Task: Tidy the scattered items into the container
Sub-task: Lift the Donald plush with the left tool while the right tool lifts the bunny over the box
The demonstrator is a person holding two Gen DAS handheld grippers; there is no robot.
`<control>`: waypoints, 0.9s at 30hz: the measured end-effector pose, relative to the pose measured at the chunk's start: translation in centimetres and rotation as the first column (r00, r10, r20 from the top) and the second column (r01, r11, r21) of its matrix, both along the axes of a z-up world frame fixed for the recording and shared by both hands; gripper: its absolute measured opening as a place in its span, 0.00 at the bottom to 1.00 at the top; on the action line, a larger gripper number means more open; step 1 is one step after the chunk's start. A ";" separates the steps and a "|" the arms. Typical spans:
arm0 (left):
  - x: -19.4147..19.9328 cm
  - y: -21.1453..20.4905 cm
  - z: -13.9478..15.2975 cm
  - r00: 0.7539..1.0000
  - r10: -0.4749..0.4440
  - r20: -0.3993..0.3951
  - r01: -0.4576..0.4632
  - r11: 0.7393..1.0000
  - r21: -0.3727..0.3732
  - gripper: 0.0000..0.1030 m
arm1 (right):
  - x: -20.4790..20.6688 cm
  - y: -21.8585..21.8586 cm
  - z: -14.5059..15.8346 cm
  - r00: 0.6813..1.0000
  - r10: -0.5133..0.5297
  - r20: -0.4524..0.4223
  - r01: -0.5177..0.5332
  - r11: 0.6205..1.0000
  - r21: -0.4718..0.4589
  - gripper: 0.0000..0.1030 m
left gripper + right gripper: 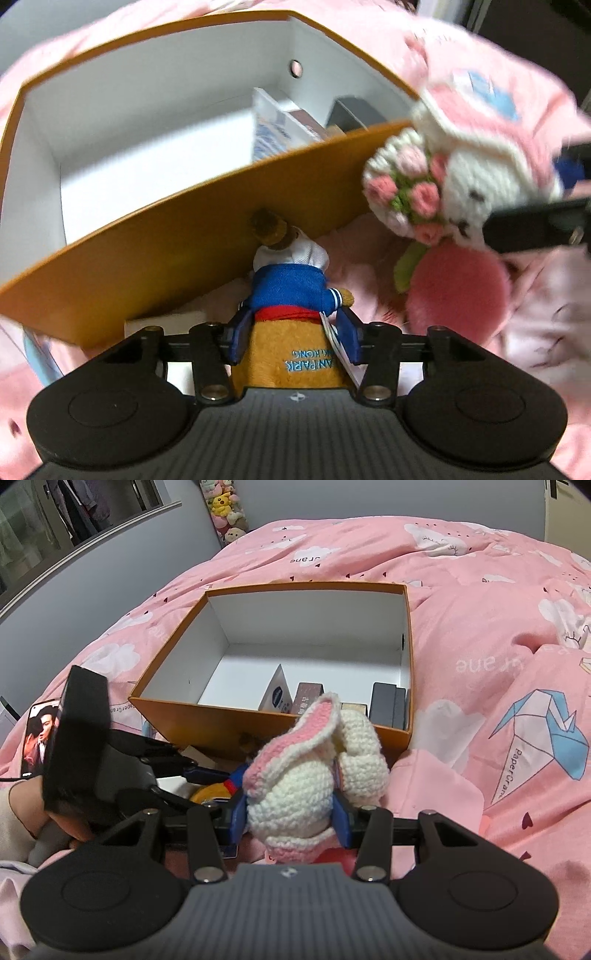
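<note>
The orange box (pixel 155 266) with white inside stands on the bed and holds several small packets (pixel 388 705). Against its near outer wall lies a brown teddy bear (pixel 291 291) in a blue sailor top. My left gripper (pixel 295 312) has its blue pads pressed on the bear's sides. A crocheted white rabbit (pixel 295 786) with pink ears sits between the pads of my right gripper (pixel 290 797), which is shut on it just short of the box's near wall. In the left wrist view the rabbit (pixel 469 177) shows its flower bouquet, with a dark finger (pixel 532 225) beside it.
Pink patterned bedding (pixel 480 609) lies all around the box. A round pink fluffy item (pixel 458 291) rests right of the bear. A phone (pixel 40 738) with a lit screen lies far left, beside a hand (pixel 22 812). A white flat item (pixel 166 321) sits by the box's corner.
</note>
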State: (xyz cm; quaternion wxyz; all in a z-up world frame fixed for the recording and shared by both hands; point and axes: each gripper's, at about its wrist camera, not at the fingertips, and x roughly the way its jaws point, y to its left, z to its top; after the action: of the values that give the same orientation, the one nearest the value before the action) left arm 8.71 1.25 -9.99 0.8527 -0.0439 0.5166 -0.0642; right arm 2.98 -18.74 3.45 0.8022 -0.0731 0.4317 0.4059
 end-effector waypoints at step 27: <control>-5.2 8.0 12.5 0.935 0.274 0.225 -0.180 0.914 -0.364 0.48 | 0.2 2.3 7.1 0.988 0.112 0.106 -0.134 0.962 0.236 0.47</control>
State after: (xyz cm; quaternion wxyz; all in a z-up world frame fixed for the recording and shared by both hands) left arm 3.48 9.26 2.48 0.8965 -0.2405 0.3676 -0.0570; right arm 3.21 -16.45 10.59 0.7973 -0.0197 0.3363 0.5008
